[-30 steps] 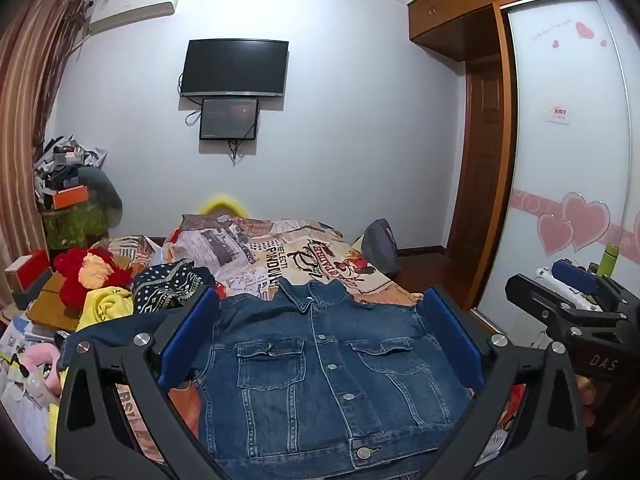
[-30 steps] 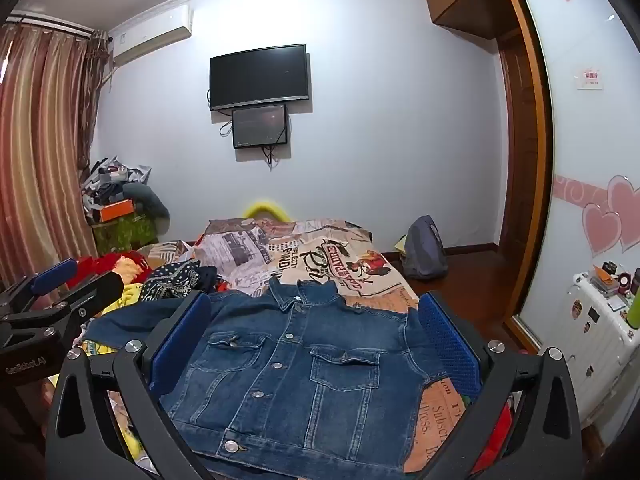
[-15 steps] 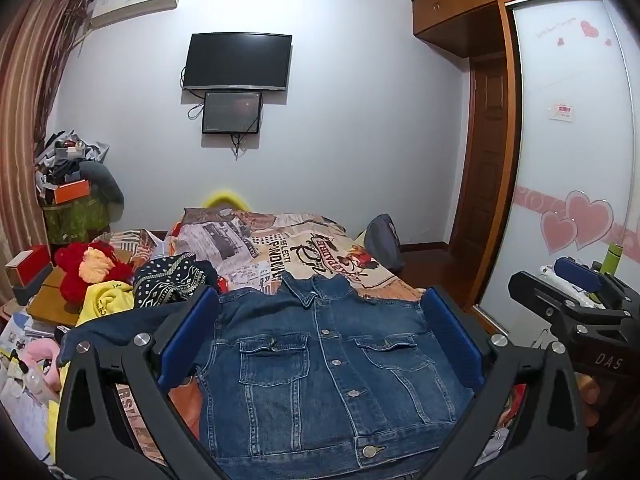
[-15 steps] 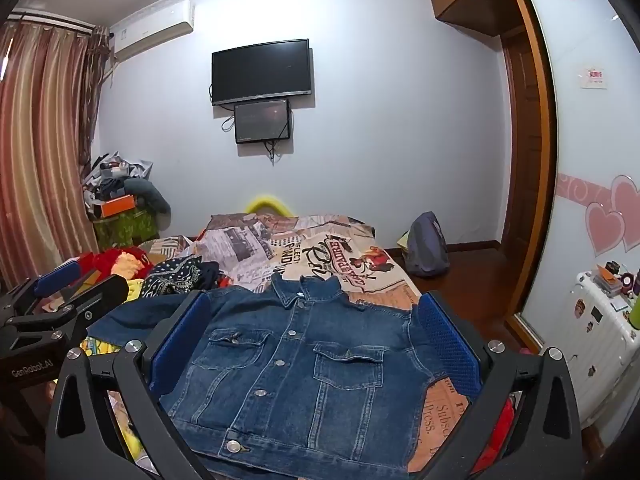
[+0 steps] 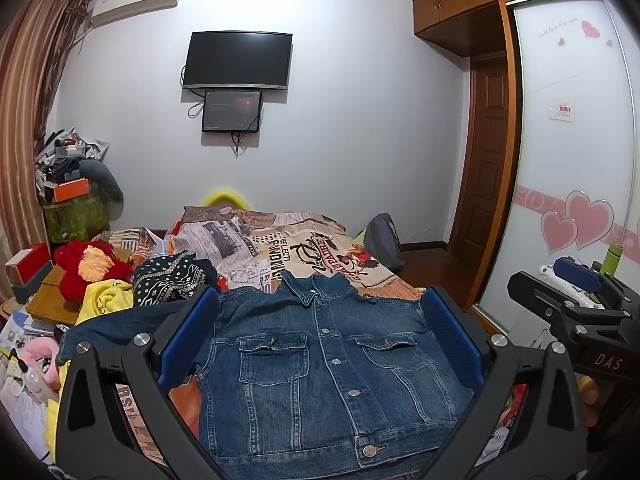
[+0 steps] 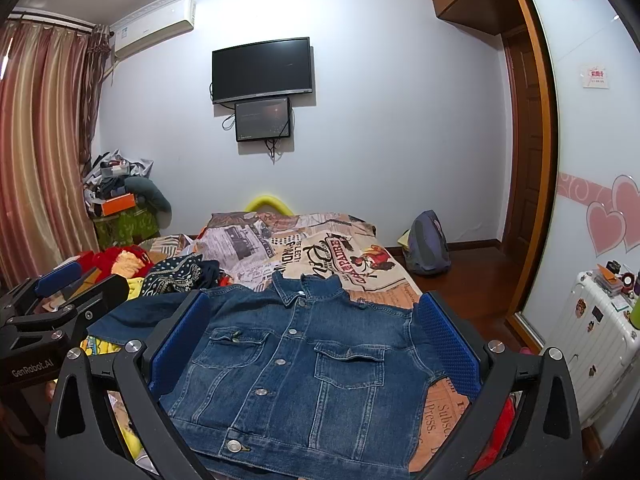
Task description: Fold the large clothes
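Bedroom was pretty cluttered, with a bed (image 5: 256, 248) under a newspaper-print cover taking up the middle and a dark TV (image 5: 238, 60) up at 12 o'clock on the far wall.

Going left to right in the left wrist view: over at 9 o'clock there was a heap of stuff, a red plush toy (image 5: 86, 264), something yellow (image 5: 106, 300) and a patterned dark cloth (image 5: 170, 278), all shoved aside, I'd guess to free up the bed for folding. Dead centre sat the denim jacket (image 5: 320, 364), laid flat on its back, buttoned, collar pointing to 12 and hem toward 6. One sleeve (image 5: 120, 326) trailed out to about 9 o'clock, unfolded. The other sleeve I couldn't see, so no idea if it was tucked under.

The left claw (image 5: 320, 340) was spread wide and gripping nothing, blue pads either side of the jacket body but hovering above it, not touching as far as I could tell. The right claw (image 6: 308, 340) was the same deal, released and empty. It also showed up at 3 o'clock in the left view.

My read: the jacket was spread out smooth on purpose so the fold lines come out even, and folding proper hadn't started. That loose sleeve looked like the obvious first thing to fold in.
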The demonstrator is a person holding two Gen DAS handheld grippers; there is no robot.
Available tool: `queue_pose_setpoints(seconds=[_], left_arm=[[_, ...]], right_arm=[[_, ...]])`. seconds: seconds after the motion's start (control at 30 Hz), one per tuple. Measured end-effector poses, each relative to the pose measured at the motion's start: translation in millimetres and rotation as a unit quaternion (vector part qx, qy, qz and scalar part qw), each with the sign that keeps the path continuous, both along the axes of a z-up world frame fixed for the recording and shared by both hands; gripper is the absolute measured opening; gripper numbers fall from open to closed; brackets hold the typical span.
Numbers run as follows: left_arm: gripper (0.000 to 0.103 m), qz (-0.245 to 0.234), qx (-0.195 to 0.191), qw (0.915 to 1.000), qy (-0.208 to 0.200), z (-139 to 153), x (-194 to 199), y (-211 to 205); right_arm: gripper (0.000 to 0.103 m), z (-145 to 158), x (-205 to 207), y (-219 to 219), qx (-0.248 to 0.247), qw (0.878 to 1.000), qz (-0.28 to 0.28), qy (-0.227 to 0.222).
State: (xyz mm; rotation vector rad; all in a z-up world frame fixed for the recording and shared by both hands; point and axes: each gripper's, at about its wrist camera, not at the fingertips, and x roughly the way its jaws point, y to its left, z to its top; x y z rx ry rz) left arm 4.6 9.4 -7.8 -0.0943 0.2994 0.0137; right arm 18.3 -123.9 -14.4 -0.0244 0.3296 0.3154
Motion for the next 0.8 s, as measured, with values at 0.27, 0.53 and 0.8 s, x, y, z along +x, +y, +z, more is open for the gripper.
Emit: queue_pose_setpoints(seconds=[0.27,0.53,0.8], left_arm=[[0.103,-0.001,0.000,1.0000,0.000,-0.7,-0.6,-0.3],[0.103,0.000,0.000,1.0000,0.000,-0.2,-0.1,-1.0],[0.103,0.000,-0.001,1.0000,0.001,-1.1,-0.2,0.3]], right_arm=[[0.103,0.1,1.0,-0.5,0.000,1.000,0.001,0.000],[0.103,0.5,1.3,-0.7,0.000,1.000,0.001,0.000],[0.103,0.7,2.3,-0.5,0.000,1.000,0.000,0.002]])
